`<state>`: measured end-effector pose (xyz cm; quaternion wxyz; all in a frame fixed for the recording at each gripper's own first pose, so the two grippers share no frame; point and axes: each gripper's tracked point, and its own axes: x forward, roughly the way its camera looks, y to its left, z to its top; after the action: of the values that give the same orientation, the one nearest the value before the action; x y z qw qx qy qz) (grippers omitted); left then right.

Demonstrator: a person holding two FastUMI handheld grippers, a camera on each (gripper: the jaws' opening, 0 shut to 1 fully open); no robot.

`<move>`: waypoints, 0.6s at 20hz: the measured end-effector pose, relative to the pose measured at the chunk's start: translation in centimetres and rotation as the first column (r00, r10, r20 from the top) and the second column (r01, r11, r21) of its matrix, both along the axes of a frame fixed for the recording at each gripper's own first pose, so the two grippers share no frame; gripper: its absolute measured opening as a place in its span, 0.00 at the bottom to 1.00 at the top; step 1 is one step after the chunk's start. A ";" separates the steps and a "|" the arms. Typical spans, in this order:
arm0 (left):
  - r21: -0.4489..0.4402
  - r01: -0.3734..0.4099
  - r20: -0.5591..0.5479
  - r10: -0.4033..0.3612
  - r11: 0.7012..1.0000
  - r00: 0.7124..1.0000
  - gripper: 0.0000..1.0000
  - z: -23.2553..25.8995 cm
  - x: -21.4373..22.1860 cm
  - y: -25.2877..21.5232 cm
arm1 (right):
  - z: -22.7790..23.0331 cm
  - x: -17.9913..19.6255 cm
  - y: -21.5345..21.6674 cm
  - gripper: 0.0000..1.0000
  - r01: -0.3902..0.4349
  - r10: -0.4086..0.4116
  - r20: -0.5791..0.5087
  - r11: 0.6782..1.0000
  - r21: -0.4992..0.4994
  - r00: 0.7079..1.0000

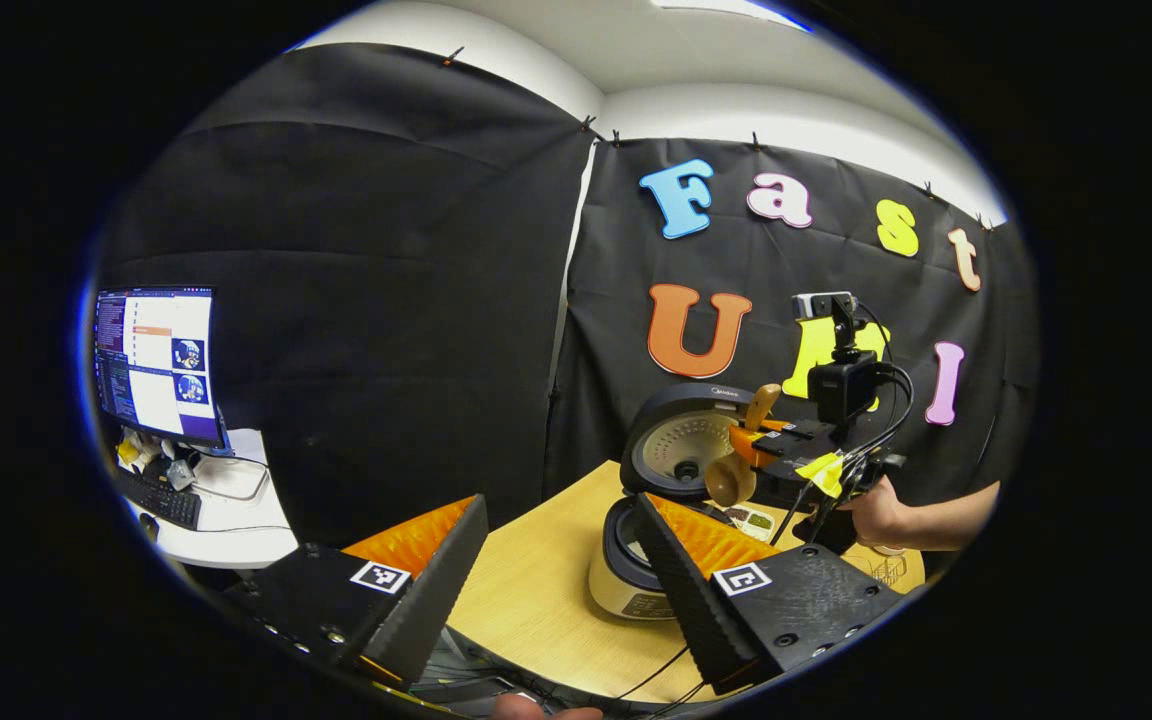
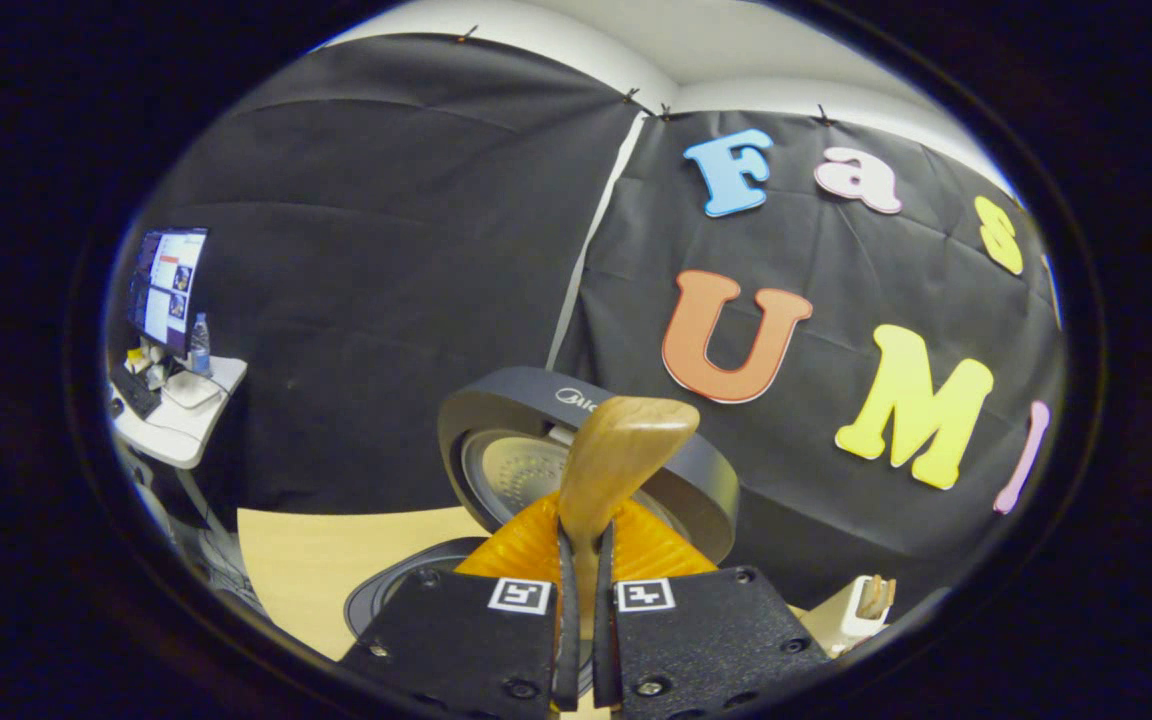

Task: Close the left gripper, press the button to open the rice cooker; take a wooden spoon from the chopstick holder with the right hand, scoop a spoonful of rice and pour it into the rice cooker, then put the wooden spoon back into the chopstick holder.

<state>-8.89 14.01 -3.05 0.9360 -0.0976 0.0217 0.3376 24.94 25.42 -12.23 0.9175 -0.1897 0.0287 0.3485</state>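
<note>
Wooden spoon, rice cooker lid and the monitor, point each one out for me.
wooden spoon (image 2: 626, 450): right gripper view, on the handle above the right hand-held gripper's fingers.
rice cooker lid (image 1: 681, 445): left gripper view, on the raised lid's inner plate.
monitor (image 1: 156, 360): left gripper view, on the screen's middle.

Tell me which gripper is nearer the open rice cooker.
Right. The right gripper holds the wooden spoon right above the dark-lidded rice cooker; the left gripper, open, hangs back from it.

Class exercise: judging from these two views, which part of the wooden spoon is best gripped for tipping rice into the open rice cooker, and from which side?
Probably the handle of the wooden spoon, pinched across its narrow width, as the right gripper does. That leaves the bowl end free, hanging over the rice cooker.
</note>
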 end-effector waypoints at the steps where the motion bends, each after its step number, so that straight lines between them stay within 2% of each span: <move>1: -0.001 0.001 -0.001 -0.001 1.000 1.000 0.95 0.0 0.0 0.1 | 0.0 -0.1 0.1 0.11 -0.006 0.006 0.005 1.000 -0.004 1.000; 6: 0.000 0.006 0.005 -0.006 1.000 1.000 0.95 0.2 0.3 0.3 | 0.3 -0.2 -0.3 0.11 -0.006 0.006 -0.014 1.000 0.018 1.000; 12: 0.003 0.027 0.014 -0.027 1.000 1.000 0.94 0.9 1.7 -0.4 | 1.6 -1.0 -2.5 0.11 0.025 0.001 -0.161 0.987 0.161 0.987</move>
<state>-7.23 13.61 -2.12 0.9407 -0.0984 0.0162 0.3242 23.96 22.96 -10.65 0.9266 -0.0855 0.0751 0.3584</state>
